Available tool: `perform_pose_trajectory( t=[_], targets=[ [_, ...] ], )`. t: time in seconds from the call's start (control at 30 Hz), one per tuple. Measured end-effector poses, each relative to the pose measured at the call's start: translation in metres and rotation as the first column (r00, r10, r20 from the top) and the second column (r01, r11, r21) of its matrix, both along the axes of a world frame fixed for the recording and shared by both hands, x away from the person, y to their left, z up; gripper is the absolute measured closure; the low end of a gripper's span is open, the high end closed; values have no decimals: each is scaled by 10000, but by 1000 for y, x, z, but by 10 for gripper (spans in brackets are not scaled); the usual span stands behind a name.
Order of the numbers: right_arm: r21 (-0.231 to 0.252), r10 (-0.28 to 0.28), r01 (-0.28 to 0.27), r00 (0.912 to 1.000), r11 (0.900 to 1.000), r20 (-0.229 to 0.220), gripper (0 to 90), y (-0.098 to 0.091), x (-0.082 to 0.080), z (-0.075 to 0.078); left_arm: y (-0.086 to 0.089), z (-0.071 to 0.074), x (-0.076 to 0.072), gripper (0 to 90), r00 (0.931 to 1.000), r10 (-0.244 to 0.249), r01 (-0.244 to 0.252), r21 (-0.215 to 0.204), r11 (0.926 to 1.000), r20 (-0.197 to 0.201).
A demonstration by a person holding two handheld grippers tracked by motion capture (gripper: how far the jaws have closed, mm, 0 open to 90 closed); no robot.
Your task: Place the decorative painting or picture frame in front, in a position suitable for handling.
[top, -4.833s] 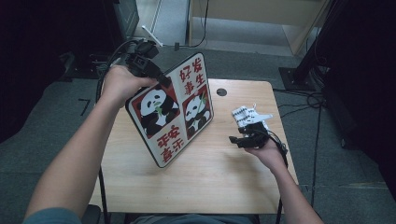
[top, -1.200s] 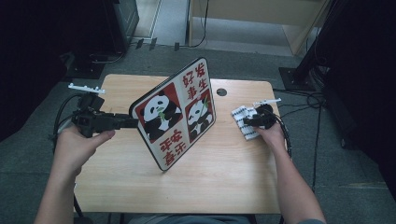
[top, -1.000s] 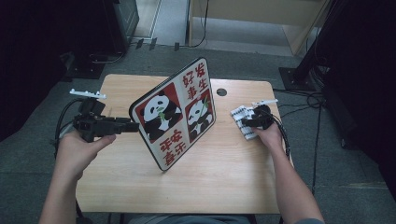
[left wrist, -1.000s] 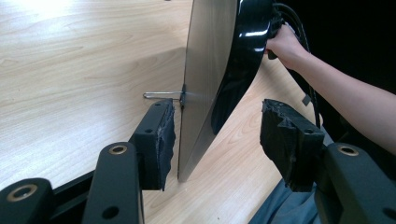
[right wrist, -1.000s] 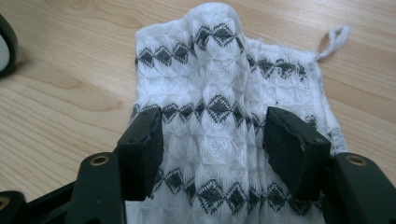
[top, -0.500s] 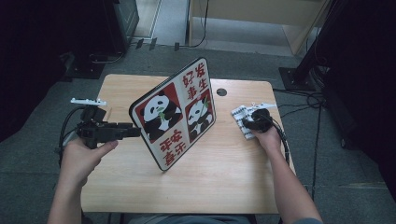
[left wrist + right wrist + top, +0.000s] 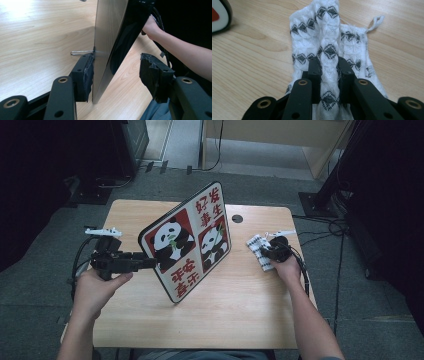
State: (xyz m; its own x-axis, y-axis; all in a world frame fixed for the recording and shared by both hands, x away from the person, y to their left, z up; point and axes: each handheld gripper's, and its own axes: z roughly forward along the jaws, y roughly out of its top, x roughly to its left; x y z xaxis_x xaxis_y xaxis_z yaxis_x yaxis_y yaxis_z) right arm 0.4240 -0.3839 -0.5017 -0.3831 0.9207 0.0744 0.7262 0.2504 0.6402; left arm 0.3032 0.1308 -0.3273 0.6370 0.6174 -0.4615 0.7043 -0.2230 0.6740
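A wooden table (image 7: 240,315) seen from above. At the left, the left gripper (image 7: 150,263) reaches level toward the near-left edge of a panda sign board (image 7: 187,242) that stands tilted at the table's middle. Its jaws are apart around the board's edge; one pad (image 7: 88,75) touches the board's back (image 7: 107,37), the other stands clear. At the right, the right gripper (image 7: 264,252) has just been closing and now pinches a raised fold of a white patterned cloth (image 7: 328,53) lying near the table's right edge.
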Motion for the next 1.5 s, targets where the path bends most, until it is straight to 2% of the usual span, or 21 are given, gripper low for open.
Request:
perform_pose_trajectory(
  t=[0.13, 0.27, 0.53, 0.8, 0.87, 1.03, 1.17, 1.27, 1.5],
  targets=[
    [456, -60, 75, 9994, 9989, -348, 799, -4, -2, 5, -7, -7, 4, 460, 9998, -153, 153, 16, 9999, -114],
    [601, 66, -45, 9994, 9982, -341, 800, -7, -5, 11, -10, -9, 5, 465, 9998, -180, 180, -59, 9998, 33],
    [763, 700, -685, 9974, 9947, -178, 798, -5, -13, 24, -12, -10, 9, 471, 9997, -162, 166, -164, 9997, 192],
    [1066, 1238, -1253, 9921, 9864, 203, 786, 9, -22, 40, -14, -11, 12, 482, 9995, -167, 172, -229, 9996, 250],
    [1105, 1304, -1316, 9913, 9851, 182, 786, 12, -24, 44, -14, -11, 12, 491, 9996, -161, 168, -293, 9994, 247],
    [1143, 1650, -1676, 9858, 9792, 314, 783, 21, -28, 50, -13, -13, 12, 540, 9997, -55, 65, -418, 9991, 225],
    [1275, 1828, -1844, 9828, 9745, 245, 782, 28, -30, 56, -13, -14, 12, 583, 9994, -1, 18, -508, 9987, 333],
    [1227, 2040, -2079, 9780, 9704, 431, 778, 32, -31, 59, -13, -16, 13, 626, 9997, 1, 11, -544, 9985, 232],
    [1229, 2104, -2143, 9766, 9690, 439, 777, 40, -33, 63, -14, -19, 14, 674, 9988, 144, -124, -424, 9990, 472]
  ],
)
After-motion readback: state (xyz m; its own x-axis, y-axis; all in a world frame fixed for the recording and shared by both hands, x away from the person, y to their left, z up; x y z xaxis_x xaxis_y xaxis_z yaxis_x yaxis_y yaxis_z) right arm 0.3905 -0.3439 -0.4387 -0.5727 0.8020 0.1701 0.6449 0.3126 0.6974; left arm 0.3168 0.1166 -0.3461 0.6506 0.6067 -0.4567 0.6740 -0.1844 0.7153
